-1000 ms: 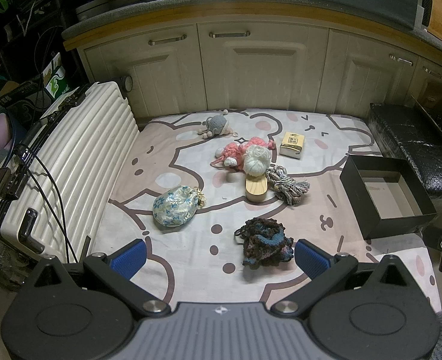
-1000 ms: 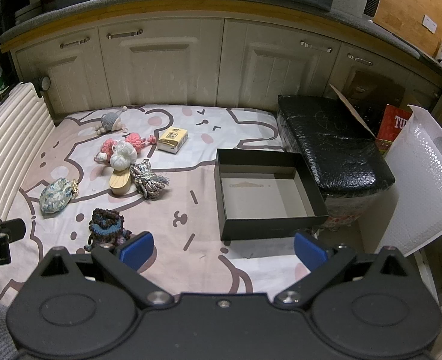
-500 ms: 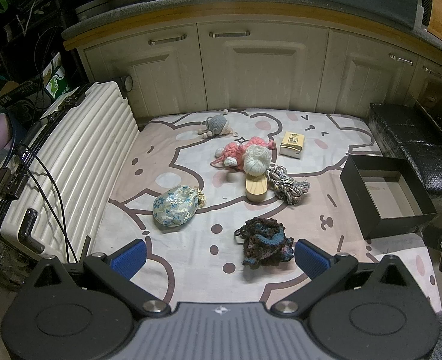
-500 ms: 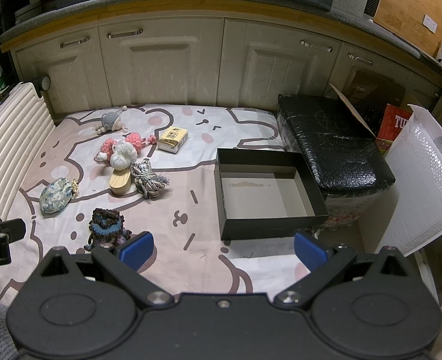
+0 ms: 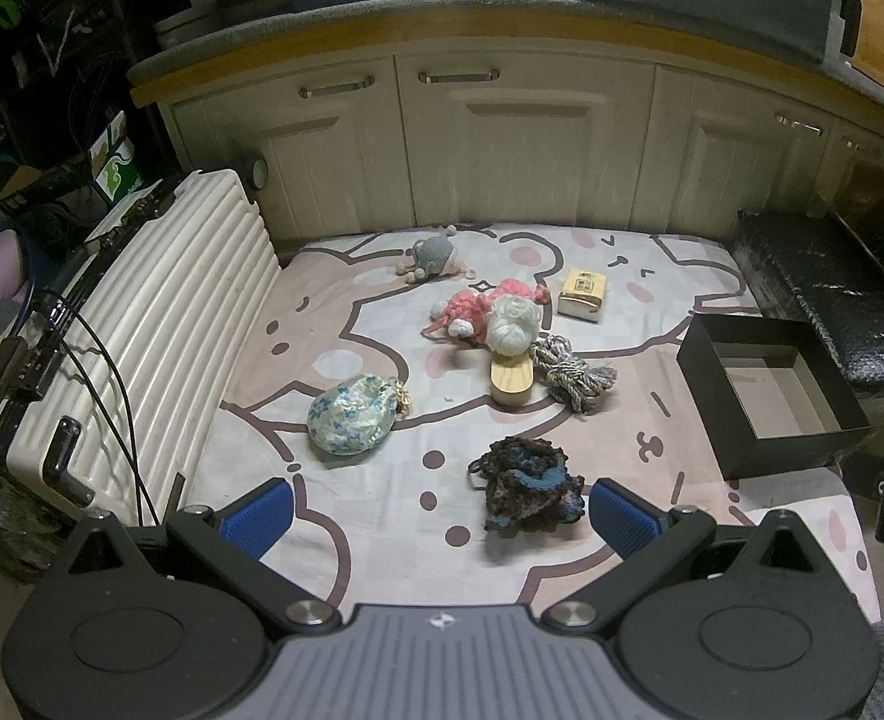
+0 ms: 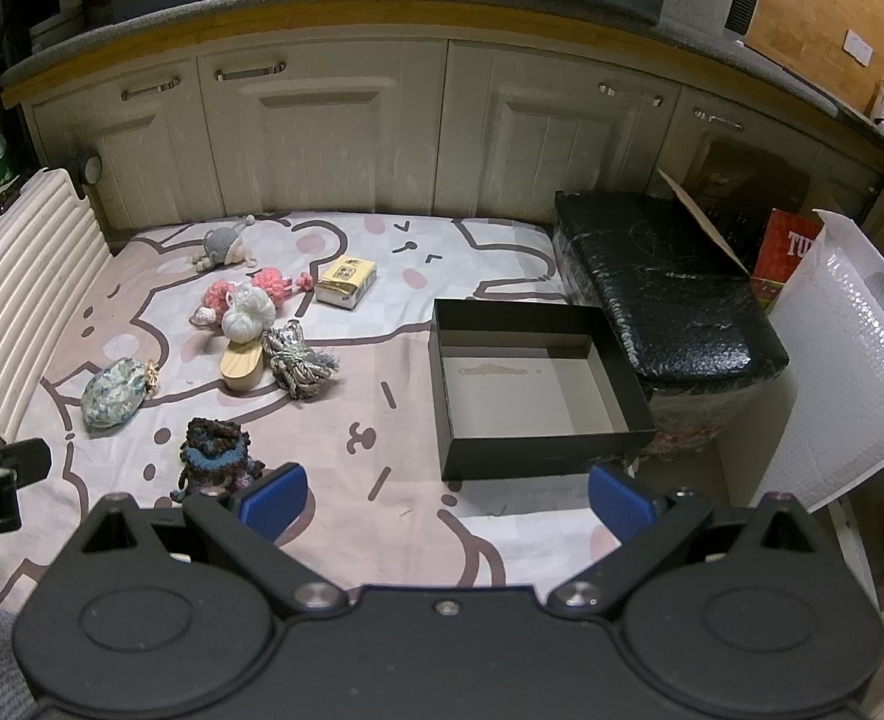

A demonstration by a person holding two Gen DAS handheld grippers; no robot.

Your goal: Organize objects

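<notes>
Nearest thing: the dark brown and blue crocheted yarn pouch (image 5: 526,489) lies on the cartoon-printed bed sheet (image 5: 382,516), just in front of the left gripper (image 5: 439,510) and a little to its right side, close to the right blue fingertip.
Long axis: the pouch is a rough lump, slightly longer from front to back in the left wrist view; I cannot tell a clear axis.
Nearer arm: the left one, I judge; in the right wrist view the pouch (image 6: 217,450) sits beyond the left fingertip of the right gripper (image 6: 448,498), off to the side.
Goal place: the empty black cardboard box (image 6: 538,447) stands open on the sheet, right ahead of the right gripper and well apart from the pouch.
Other things: the floral fabric pouch (image 5: 352,414), white yarn ball (image 5: 514,324), wooden oval block (image 5: 511,381) and grey twisted rope bundle (image 5: 571,375) lie farther off.
Gripper state: both are spread wide and hold nothing.
Change: none visible; both views match the earlier frames, and nothing is moved.
</notes>
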